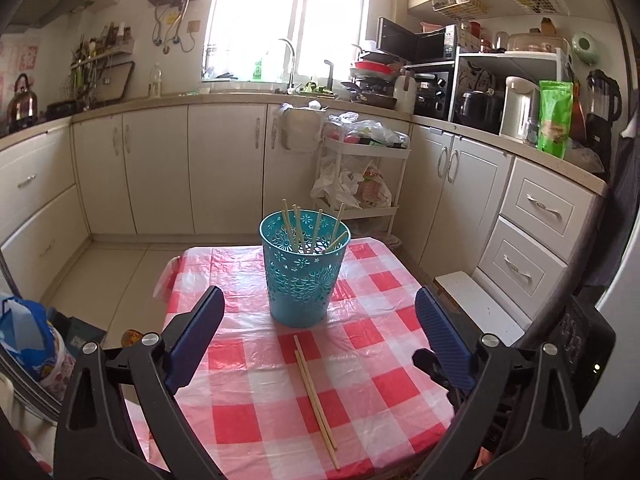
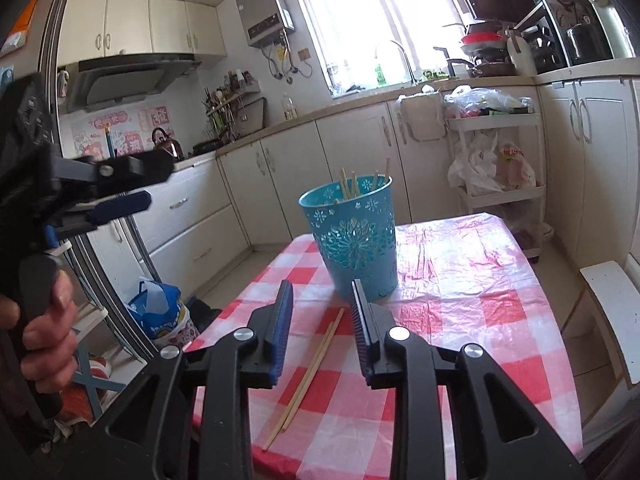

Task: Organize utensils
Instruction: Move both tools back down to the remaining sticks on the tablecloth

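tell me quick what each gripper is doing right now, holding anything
left gripper: wide open, holding nothing.
right gripper: partly open, holding nothing.

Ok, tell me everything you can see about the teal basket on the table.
The teal basket is a round plastic-looking bin with a cut-out flower pattern, tapering toward its base. It stands upright on the red-and-white checked tablecloth, toward the table's far end. Several light wooden chopsticks lean inside it, their tips above the rim. Two loose chopsticks lie on the cloth in front, apart from it. Neither gripper touches it.
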`<control>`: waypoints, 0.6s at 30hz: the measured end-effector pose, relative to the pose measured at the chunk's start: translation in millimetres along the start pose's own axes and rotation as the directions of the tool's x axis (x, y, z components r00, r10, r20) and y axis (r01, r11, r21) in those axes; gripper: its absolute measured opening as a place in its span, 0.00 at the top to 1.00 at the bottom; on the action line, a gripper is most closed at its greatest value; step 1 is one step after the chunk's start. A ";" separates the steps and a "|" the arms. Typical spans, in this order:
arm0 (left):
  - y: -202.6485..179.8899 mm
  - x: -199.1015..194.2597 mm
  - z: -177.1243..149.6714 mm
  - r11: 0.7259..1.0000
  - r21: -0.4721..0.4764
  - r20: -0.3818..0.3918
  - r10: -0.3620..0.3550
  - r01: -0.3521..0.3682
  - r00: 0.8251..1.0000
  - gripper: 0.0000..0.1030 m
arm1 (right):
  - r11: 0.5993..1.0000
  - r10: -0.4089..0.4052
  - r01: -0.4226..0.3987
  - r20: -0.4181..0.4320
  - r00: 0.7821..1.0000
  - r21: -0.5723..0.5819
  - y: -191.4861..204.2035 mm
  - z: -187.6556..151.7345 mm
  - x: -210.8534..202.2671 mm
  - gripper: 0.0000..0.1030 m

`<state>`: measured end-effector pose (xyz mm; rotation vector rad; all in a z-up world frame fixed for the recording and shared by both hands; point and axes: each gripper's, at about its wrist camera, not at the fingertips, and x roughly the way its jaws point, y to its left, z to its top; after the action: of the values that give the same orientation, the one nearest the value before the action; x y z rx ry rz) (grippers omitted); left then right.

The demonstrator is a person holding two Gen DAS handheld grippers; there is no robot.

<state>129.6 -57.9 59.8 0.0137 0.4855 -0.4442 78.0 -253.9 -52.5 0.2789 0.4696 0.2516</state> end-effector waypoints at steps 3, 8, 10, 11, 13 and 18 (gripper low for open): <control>1.2 -8.6 -6.0 1.000 0.000 -0.012 -0.005 0.005 1.000 0.09 | 1.000 -0.013 0.012 -0.056 0.998 -0.021 7.8 -1.3 8.0 0.70; 17.8 -7.3 -15.2 1.000 -0.012 -0.051 -0.003 0.002 0.999 0.08 | 0.998 -0.051 0.043 -0.165 0.985 -0.047 14.6 -17.7 30.7 0.69; 29.0 1.2 -23.0 1.000 -0.013 -0.079 0.025 -0.026 0.997 0.08 | 0.997 -0.074 0.065 -0.215 0.974 -0.051 14.5 -26.2 44.5 0.69; 37.0 6.7 -27.9 0.999 -0.024 -0.096 0.043 -0.045 0.994 0.08 | 0.997 -0.076 0.066 -0.247 0.966 -0.047 13.2 -32.9 54.0 0.71; 58.4 18.6 -40.9 0.994 -0.074 -0.136 0.065 -0.076 0.988 0.08 | 0.996 -0.088 0.074 -0.294 0.952 -0.056 12.9 -43.7 68.6 0.78; 100.6 47.7 -72.1 0.973 -0.193 -0.233 0.082 -0.129 0.969 0.08 | 0.996 -0.081 0.058 -0.357 0.931 -0.074 17.6 -58.7 99.2 0.82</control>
<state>176.8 22.0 -35.0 -0.1115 0.7480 -0.2862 132.6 -195.6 -137.5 0.1538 0.8326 0.2482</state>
